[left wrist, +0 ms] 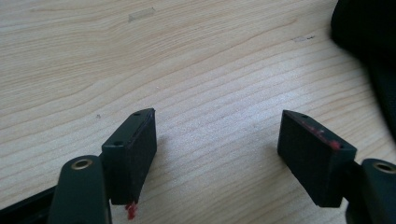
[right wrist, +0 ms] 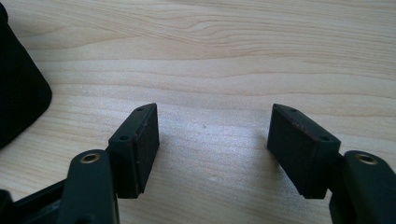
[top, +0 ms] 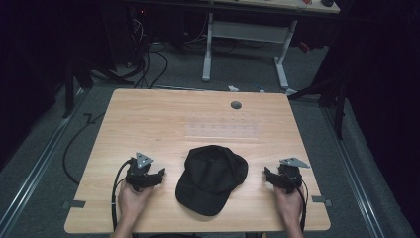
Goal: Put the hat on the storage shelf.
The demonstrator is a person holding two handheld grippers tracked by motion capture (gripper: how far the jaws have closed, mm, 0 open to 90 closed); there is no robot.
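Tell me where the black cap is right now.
In the high view the black cap lies on the table near its front edge, between the left gripper and right gripper.

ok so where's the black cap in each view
High view: black cap at the table's near middle, between both grippers.
Left gripper view: dark edge at upper right.
Right gripper view: dark edge at far left.
Shared landmark: the table's pale wood grain.

Left gripper and right gripper, jaws wide apart.
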